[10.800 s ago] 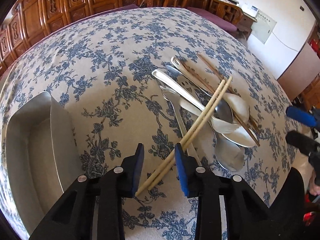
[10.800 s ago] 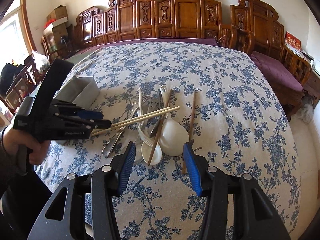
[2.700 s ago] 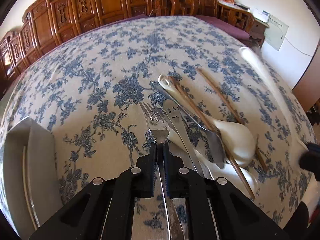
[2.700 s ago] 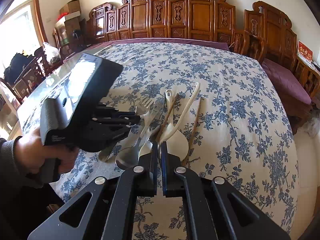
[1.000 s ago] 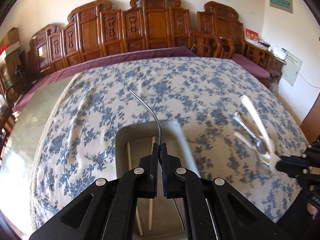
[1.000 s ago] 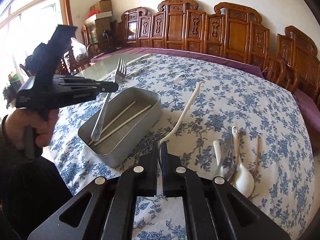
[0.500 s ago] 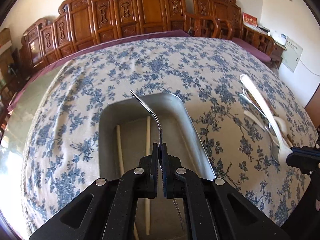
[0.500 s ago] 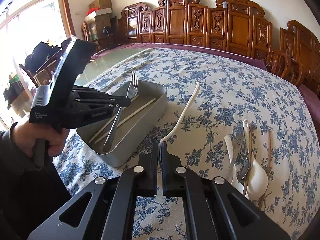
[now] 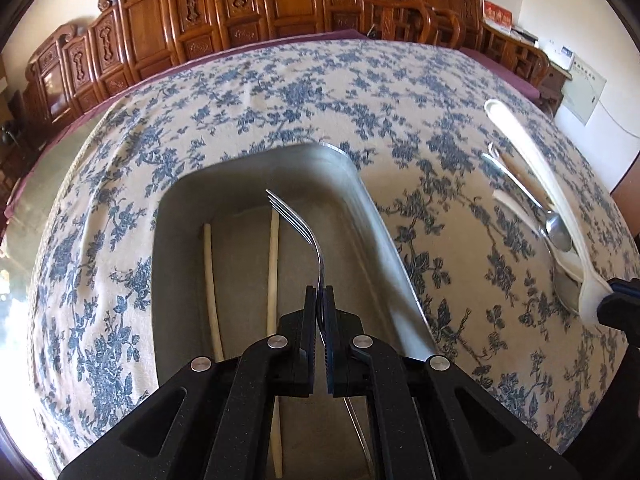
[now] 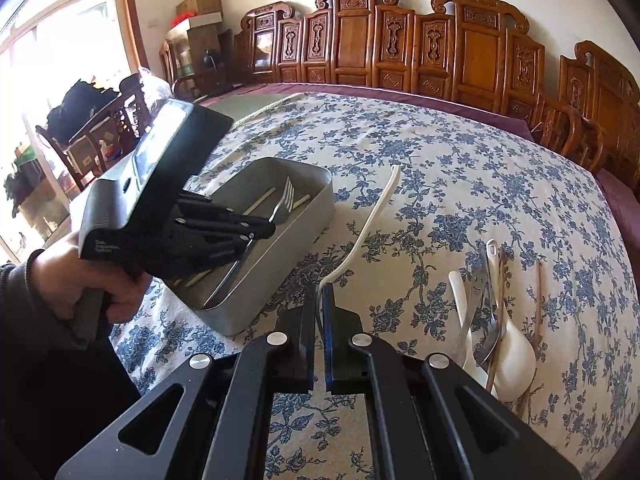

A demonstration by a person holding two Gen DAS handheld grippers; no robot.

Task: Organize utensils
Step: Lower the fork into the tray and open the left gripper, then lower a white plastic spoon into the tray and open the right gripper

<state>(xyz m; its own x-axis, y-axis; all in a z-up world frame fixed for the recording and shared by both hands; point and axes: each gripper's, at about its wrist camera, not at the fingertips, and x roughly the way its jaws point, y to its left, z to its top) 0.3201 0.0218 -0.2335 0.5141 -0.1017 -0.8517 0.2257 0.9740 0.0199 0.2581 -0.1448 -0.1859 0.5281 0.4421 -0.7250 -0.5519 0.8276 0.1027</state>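
My left gripper (image 9: 319,294) is shut on a metal fork (image 9: 298,224), held low inside the grey metal tray (image 9: 362,200), tines pointing forward. Two pale chopsticks (image 9: 273,256) lie in the tray. In the right wrist view the left gripper (image 10: 256,234) and fork (image 10: 285,198) sit over the tray (image 10: 316,208). My right gripper (image 10: 319,292) is shut on a white plastic spoon (image 10: 372,220), held above the cloth right of the tray; the spoon also shows in the left wrist view (image 9: 536,176).
Remaining utensils lie in a pile on the floral tablecloth to the right: a metal spoon (image 9: 554,228), white spoons (image 10: 514,360), brown chopsticks (image 10: 538,300). Carved wooden chairs (image 10: 400,48) ring the table's far side.
My left gripper has lowered the fork further into the tray. My right gripper has held the white spoon almost still, drifting slightly toward the tray.
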